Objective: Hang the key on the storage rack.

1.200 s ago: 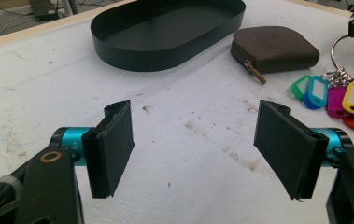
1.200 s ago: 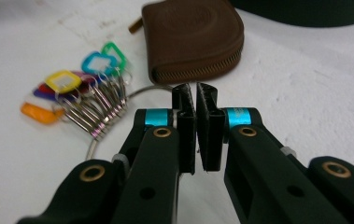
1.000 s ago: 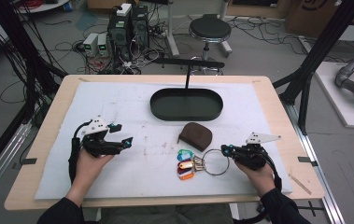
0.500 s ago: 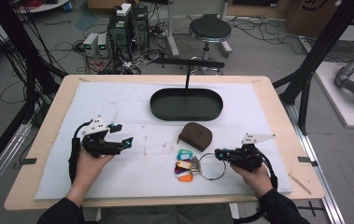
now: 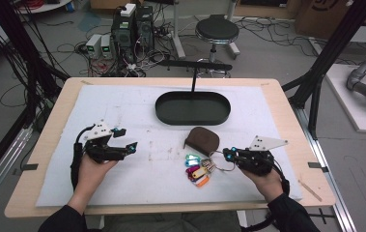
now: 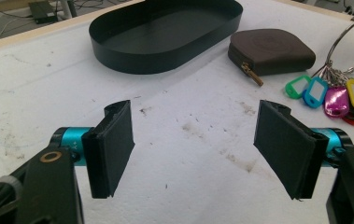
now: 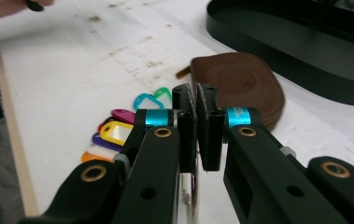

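Work surface: a wooden table (image 5: 287, 111) covered by a white mat (image 5: 137, 111), seen from the high view. A black oval tray (image 5: 192, 107) lies in the upper centre of the frame. Below and just right of it sits a brown pouch (image 5: 202, 140), and below the pouch — lower centre of the frame — lies a bunch of coloured key tags (image 5: 196, 169) on a wire ring (image 5: 224, 162).

Left gripper (image 5: 122, 145): held in the person's left hand (image 5: 93, 166) at the lower left of the frame, well apart from the tags. In the left gripper view its jaws stand wide apart over bare mat, with nothing between the pads (image 6: 114, 147). The tray (image 6: 165, 32) appears at top centre of that view, the pouch (image 6: 272, 51) at upper right and the tags (image 6: 333, 95) at the right edge.

Right gripper (image 5: 228, 154): held in the right hand (image 5: 265, 176) at the lower right of the high view, its tips at the wire ring. In the right gripper view the jaws are pressed nearly together — a thin metal ring is visible below them, but whether the wire sits between the pads cannot be told. The tags (image 7: 118, 130) lie left of the jaws and the pouch (image 7: 244, 81) just behind them.
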Tool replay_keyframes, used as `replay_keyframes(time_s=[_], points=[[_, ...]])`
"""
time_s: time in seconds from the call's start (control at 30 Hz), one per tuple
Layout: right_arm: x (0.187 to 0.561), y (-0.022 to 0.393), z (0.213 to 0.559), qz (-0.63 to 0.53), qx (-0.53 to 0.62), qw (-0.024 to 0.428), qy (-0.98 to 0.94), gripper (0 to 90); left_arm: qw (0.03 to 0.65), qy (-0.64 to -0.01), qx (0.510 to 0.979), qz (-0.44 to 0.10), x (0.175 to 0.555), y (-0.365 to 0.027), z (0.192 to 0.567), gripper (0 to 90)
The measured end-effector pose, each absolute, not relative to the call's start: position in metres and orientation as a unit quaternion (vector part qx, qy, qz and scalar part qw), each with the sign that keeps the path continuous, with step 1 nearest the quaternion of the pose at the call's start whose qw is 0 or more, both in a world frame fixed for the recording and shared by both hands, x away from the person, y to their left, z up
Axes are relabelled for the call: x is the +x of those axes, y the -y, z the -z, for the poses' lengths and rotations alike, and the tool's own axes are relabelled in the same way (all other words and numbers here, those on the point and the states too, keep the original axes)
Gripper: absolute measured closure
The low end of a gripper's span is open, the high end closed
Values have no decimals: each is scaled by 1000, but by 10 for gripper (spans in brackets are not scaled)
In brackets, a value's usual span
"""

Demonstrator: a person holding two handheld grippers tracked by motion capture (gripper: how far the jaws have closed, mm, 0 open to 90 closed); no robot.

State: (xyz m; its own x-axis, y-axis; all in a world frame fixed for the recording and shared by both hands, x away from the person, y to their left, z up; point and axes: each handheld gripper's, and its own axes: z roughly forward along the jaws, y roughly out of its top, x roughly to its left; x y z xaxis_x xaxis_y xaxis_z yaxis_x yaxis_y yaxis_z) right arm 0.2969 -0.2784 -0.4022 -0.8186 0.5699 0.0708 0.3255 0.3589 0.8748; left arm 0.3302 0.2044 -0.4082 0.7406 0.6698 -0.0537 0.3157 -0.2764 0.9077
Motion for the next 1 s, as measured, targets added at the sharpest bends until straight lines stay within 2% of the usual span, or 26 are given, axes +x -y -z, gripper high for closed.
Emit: replay_keyframes(time_s=[0.43,0.67,1.0], points=[[302,290,408,-478,295,82,-823,876,508,-316,783,-170,331,-203,410,282],[301,287,400,-481,274,87,-828,882,508,-317,782,-172,330,-205,410,282],[304,287,370,-506,250,101,-819,883,508,-318,782,-173,329,-206,410,282]])
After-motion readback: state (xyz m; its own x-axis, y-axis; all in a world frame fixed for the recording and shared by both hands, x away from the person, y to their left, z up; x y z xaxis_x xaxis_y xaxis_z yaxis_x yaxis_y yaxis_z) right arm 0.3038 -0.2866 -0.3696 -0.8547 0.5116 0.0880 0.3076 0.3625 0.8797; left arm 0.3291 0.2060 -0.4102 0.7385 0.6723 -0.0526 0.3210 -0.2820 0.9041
